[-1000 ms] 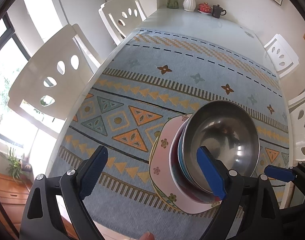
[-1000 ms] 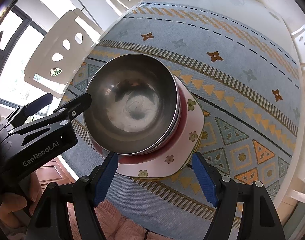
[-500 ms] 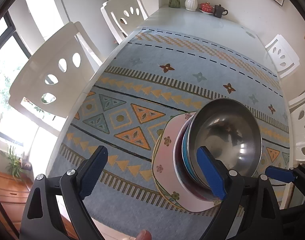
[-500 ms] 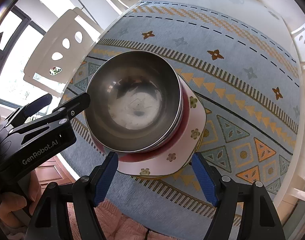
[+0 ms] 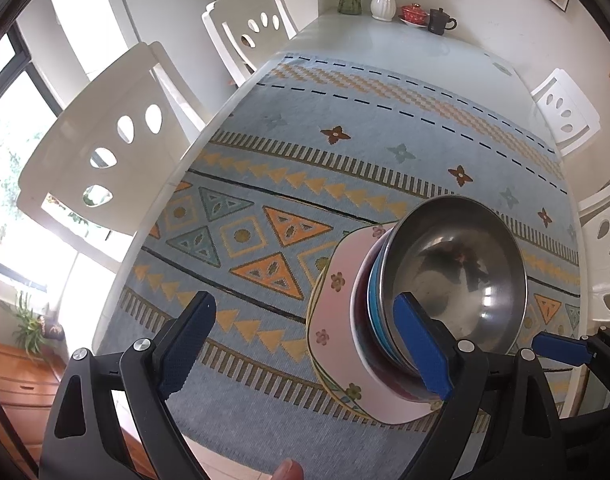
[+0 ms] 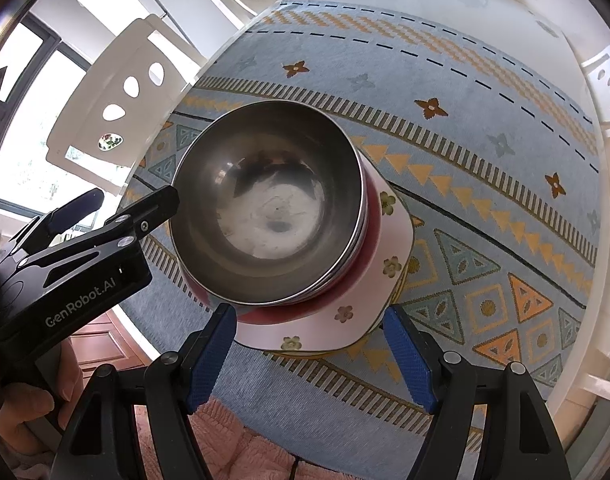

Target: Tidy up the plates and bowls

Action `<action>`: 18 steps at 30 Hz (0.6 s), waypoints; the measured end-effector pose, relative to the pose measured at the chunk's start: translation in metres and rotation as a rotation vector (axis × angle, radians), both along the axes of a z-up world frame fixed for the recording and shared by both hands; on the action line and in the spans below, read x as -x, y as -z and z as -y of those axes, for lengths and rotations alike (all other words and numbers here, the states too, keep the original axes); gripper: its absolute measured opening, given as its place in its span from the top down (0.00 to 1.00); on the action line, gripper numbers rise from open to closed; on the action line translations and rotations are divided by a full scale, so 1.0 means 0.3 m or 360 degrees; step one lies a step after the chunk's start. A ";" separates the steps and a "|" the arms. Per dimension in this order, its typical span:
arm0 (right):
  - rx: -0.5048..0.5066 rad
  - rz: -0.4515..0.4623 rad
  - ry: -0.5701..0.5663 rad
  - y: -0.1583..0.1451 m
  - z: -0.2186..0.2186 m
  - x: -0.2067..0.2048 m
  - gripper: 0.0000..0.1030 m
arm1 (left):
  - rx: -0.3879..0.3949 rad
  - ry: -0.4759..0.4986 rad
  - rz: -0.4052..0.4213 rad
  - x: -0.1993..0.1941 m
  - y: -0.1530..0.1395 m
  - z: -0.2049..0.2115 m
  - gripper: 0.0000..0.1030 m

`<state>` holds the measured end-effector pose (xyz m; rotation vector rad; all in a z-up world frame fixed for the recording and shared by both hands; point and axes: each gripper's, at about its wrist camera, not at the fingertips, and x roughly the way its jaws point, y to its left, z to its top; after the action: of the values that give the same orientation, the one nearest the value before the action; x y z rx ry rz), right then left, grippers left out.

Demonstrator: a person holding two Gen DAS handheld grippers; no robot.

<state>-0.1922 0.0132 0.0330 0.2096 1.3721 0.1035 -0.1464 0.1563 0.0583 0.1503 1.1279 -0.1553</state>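
Left gripper [image 5: 305, 344]: we hold it spread and empty, beside the stack.
Stack: the round steel bowl [image 6: 267, 208] sits nested on the pink flower-patterned square plate [image 6: 389, 280], on the blue patterned tablecloth [image 5: 345, 160].
Right gripper [image 6: 311, 354]: spread, empty, straddling the plate's near edge.
Advice: we should square the stack gently.
Hidden: coloured dishes between; count probably several.

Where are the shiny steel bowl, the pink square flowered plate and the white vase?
shiny steel bowl [image 6: 271, 216], right wrist view, inner bottom.
pink square flowered plate [image 6: 337, 320], right wrist view, near rim.
white vase [image 5: 383, 0], left wrist view, belly.
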 end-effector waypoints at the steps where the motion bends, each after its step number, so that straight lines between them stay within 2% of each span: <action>1: 0.0000 -0.0001 0.0001 0.000 0.002 -0.001 0.28 | 0.0000 0.0001 0.0001 -0.001 0.000 -0.001 0.13; 18: 0.0007 0.0023 0.0033 0.000 0.021 -0.013 0.28 | 0.0002 0.0010 -0.0004 -0.016 0.004 0.011 0.13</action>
<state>-0.1884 0.0069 0.0331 0.2191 1.3552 0.0845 -0.1417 0.1529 0.0570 0.1525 1.1300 -0.1615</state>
